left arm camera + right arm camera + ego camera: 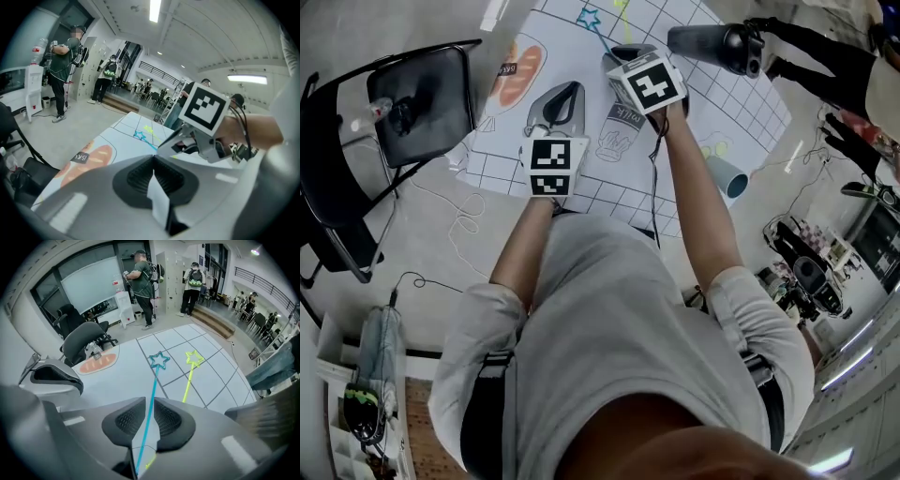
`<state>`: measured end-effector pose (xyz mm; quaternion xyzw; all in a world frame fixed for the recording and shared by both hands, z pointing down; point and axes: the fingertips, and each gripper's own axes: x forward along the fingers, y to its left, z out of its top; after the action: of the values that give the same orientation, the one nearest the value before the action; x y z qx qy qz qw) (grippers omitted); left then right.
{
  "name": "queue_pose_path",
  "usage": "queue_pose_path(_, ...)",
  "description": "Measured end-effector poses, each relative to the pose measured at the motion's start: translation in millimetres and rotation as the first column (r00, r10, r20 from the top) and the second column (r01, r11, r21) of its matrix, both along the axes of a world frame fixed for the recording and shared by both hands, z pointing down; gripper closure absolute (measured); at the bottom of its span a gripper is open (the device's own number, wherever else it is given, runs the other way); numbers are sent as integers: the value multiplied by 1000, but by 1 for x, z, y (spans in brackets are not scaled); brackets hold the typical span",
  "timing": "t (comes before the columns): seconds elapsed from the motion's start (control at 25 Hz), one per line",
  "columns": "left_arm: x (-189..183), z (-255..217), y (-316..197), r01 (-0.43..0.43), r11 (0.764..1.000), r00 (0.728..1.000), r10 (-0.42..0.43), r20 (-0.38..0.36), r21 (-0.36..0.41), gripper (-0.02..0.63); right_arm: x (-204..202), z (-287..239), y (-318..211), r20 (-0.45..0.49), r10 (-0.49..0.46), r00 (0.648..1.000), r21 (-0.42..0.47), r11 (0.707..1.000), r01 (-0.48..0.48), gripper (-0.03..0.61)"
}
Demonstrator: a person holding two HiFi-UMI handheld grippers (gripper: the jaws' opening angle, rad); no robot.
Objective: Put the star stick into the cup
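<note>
The blue star stick (159, 360) lies on the white gridded mat (731, 103), star end away from me. My right gripper (149, 399) is shut on its thin shaft. In the head view the right gripper (621, 54) is low over the mat, with the blue star (589, 17) beyond it. A yellow star stick (193, 358) lies just right of the blue one. My left gripper (153, 157) is shut with nothing in it, and sits beside the right one (570, 89). The light blue cup (727, 176) sits at the mat's right edge, beside my right forearm.
A black office chair (417, 103) stands left of the mat. A dark cylinder-shaped device (717, 45) hangs over the mat's far right. Printed bread (97, 363) and milk bottle (619, 131) pictures mark the mat. People stand in the background (143, 282).
</note>
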<state>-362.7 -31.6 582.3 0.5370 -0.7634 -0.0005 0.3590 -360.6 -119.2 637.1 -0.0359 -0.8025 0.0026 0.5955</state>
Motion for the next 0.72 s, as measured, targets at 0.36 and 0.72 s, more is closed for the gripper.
queue_pose_path(0.36,-2,2,1,6,1000,1000,-6,-9,2,611,-5,5,1,-35,-22,999,22,1000,23,526)
queue_pose_path(0.72,7,-10,10,5,1000,1000,-5,26,7,611,3,0,2,42,15,999,22,1000,-16,563)
